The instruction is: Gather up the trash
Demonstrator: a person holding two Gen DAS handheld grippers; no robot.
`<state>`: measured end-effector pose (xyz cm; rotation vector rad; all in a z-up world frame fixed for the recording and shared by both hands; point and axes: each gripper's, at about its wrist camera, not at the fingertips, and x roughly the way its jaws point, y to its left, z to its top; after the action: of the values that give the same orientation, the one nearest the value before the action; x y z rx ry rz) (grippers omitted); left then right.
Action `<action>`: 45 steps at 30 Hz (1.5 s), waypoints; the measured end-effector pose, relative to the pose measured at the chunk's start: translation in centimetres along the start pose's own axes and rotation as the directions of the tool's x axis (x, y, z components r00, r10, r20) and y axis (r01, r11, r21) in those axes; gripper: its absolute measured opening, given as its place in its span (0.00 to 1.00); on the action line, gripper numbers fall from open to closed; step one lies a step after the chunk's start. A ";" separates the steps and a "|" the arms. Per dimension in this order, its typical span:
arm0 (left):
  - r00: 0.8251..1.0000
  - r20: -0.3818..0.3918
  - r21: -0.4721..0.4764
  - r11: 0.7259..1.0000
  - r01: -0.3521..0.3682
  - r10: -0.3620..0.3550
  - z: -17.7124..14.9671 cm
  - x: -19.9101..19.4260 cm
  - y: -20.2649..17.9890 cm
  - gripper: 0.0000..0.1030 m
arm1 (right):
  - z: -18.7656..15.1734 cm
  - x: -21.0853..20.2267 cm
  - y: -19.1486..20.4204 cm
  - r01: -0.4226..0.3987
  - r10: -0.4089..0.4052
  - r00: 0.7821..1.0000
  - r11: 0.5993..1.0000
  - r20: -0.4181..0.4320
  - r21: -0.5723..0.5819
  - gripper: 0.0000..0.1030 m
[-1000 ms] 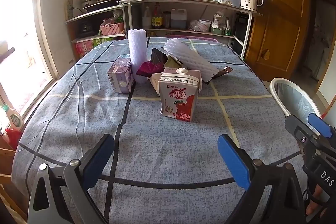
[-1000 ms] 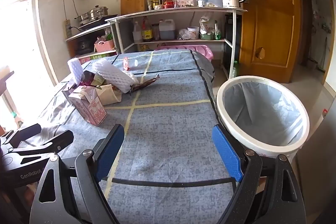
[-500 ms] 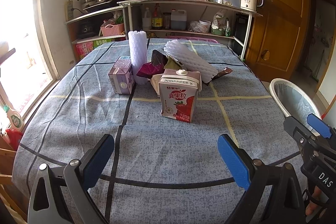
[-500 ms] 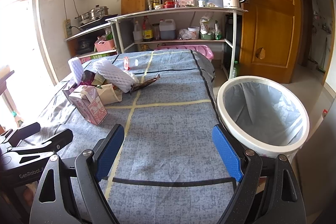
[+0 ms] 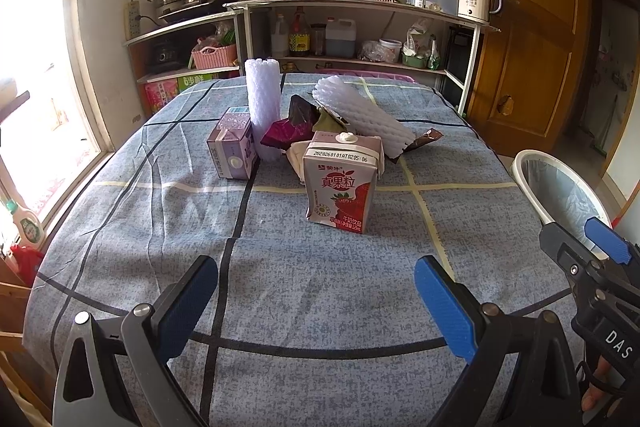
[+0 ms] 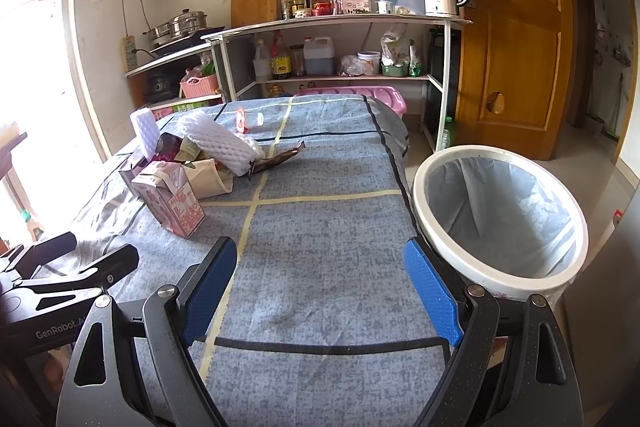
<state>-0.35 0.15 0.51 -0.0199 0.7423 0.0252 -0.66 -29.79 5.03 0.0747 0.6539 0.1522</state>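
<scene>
A pile of trash lies on the blue checked table [image 5: 320, 291]: a pink strawberry milk carton [image 5: 340, 183] in front, a purple carton [image 5: 234, 153], an upright white foam sleeve [image 5: 262, 107], a second foam sleeve [image 5: 360, 115] lying down, and dark wrappers [image 5: 290, 131]. The carton also shows in the right wrist view [image 6: 170, 197]. A white bin with a grey liner [image 6: 500, 215] stands at the table's right edge. My left gripper [image 5: 316, 303] is open and empty, well short of the carton. My right gripper [image 6: 320, 287] is open and empty beside the bin.
A small red-and-white packet [image 6: 242, 117] lies far back on the table. Shelves [image 5: 360, 27] with bottles, pots and a kettle stand behind the table. A wooden door [image 6: 516, 27] is at the right, a bright window at the left.
Both grippers have stayed nearly still; the views have only shifted very slightly. Nothing was taken hold of or let go.
</scene>
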 end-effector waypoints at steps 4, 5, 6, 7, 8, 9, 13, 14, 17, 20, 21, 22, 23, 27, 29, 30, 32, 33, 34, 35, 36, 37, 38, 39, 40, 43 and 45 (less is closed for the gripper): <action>1.000 -0.002 0.001 1.000 0.001 -0.001 0.0 0.0 0.0 0.97 | 0.0 0.0 0.0 0.002 -0.002 1.000 1.000 0.000 0.000 0.84; 1.000 -0.003 0.002 1.000 0.000 0.000 0.0 0.0 0.0 0.97 | 0.0 0.0 0.0 0.001 -0.001 1.000 1.000 0.001 0.001 0.84; 1.000 -0.003 0.001 1.000 -0.001 0.001 0.0 0.0 0.0 0.97 | -0.1 0.0 0.0 0.001 -0.001 1.000 1.000 0.002 0.001 0.84; 1.000 -0.002 0.001 1.000 -0.001 0.001 0.0 -0.1 -0.1 0.97 | -0.1 -0.1 0.0 0.001 -0.001 1.000 1.000 0.002 0.001 0.84; 1.000 -0.002 0.002 1.000 0.000 0.000 0.0 -0.1 -0.1 0.97 | -0.1 -0.1 0.0 0.002 -0.002 1.000 1.000 0.002 0.000 0.84; 1.000 -0.003 0.002 1.000 0.000 0.000 0.0 -0.1 -0.1 0.97 | -0.1 -0.1 0.0 0.002 -0.002 1.000 1.000 0.000 0.001 0.84; 1.000 -0.002 0.001 1.000 0.000 0.000 0.0 -0.1 0.0 0.97 | -0.1 -0.1 0.0 0.002 -0.002 1.000 1.000 -0.001 0.001 0.84; 1.000 -0.002 0.002 1.000 0.000 0.000 0.0 -0.1 -0.1 0.97 | -0.1 -0.1 0.0 0.002 -0.002 1.000 1.000 0.000 0.000 0.84; 1.000 -0.003 0.001 1.000 0.001 -0.001 0.0 -0.1 0.0 0.97 | -0.1 0.0 0.0 0.004 -0.004 1.000 1.000 -0.001 0.000 0.83; 1.000 -0.003 0.002 1.000 0.000 0.000 0.0 -0.1 -0.1 0.97 | -0.1 -0.1 0.0 0.004 -0.004 1.000 1.000 0.000 0.000 0.84; 1.000 -0.003 0.003 1.000 0.000 0.000 0.0 -0.1 0.0 0.97 | -0.1 0.0 0.0 0.003 -0.003 1.000 1.000 0.000 0.000 0.84; 1.000 -0.002 0.002 1.000 0.001 -0.001 0.0 -0.1 0.0 0.97 | -0.1 0.0 0.1 0.004 -0.004 1.000 1.000 0.000 0.000 0.83; 1.000 -0.003 0.001 1.000 0.001 -0.001 0.0 -0.1 0.0 0.97 | -0.1 0.0 0.0 0.004 -0.004 1.000 1.000 -0.001 0.000 0.83; 1.000 -0.003 0.002 1.000 0.001 -0.001 0.0 -0.1 0.0 0.97 | -0.2 0.0 0.0 0.004 -0.004 1.000 1.000 -0.002 0.000 0.84; 1.000 -0.002 0.000 1.000 0.001 -0.001 0.0 -0.1 0.0 0.97 | -0.2 -0.1 0.0 0.005 -0.005 1.000 1.000 -0.002 0.000 0.84; 1.000 -0.002 0.001 1.000 0.001 -0.001 0.0 -0.1 -0.1 0.97 | -0.2 0.0 0.0 0.005 -0.005 1.000 1.000 -0.002 0.000 0.84; 1.000 -0.001 0.000 1.000 0.000 0.000 0.0 -0.2 -0.1 0.97 | -0.2 0.0 0.0 0.004 -0.004 1.000 1.000 -0.004 0.000 0.84; 1.000 -0.001 0.000 1.000 0.000 0.000 0.0 -0.2 -0.1 0.97 | -0.2 0.0 0.0 0.005 -0.005 1.000 1.000 -0.005 0.000 0.84; 1.000 -0.001 0.000 1.000 0.000 0.000 0.0 -0.3 0.0 0.97 | -0.2 0.0 0.0 0.005 -0.005 1.000 1.000 -0.006 0.000 0.84; 1.000 -0.001 0.000 1.000 -0.001 0.001 0.0 -0.3 0.0 0.97 | -0.2 0.0 -0.1 0.004 -0.004 1.000 1.000 -0.006 0.001 0.83; 1.000 -0.001 0.000 1.000 0.000 0.000 0.0 -0.3 0.1 0.97 | -0.2 0.1 0.0 0.002 -0.002 1.000 1.000 -0.006 0.000 0.84; 1.000 -0.002 -0.001 1.000 0.000 0.000 0.0 -0.2 0.1 0.97 | -0.2 0.1 0.0 0.002 -0.002 1.000 1.000 -0.008 0.001 0.84; 1.000 -0.002 -0.002 1.000 0.001 -0.001 0.0 -0.2 0.1 0.97 | -0.2 0.2 0.0 0.004 -0.004 1.000 1.000 -0.008 0.001 0.84; 1.000 -0.002 -0.001 1.000 0.000 0.000 0.0 -0.2 0.1 0.97 | -0.2 0.2 0.0 0.004 -0.004 1.000 1.000 -0.009 0.000 0.84; 1.000 -0.002 -0.001 1.000 0.000 0.000 0.0 -0.2 0.1 0.97 | -0.2 0.3 0.1 0.003 -0.003 1.000 1.000 -0.010 -0.001 0.84; 1.000 -0.001 -0.003 1.000 -0.001 0.001 0.0 -0.1 0.3 0.97 | -0.3 0.5 0.2 0.001 -0.001 1.000 1.000 -0.013 0.000 0.83; 1.000 -0.003 -0.008 1.000 0.000 0.000 0.0 0.0 0.5 0.97 | -0.3 0.7 0.3 -0.012 0.012 1.000 1.000 -0.013 0.003 0.83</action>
<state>-0.43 0.65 0.51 -0.0274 0.7450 0.0281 -0.33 -29.38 4.45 0.0810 0.6664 0.1634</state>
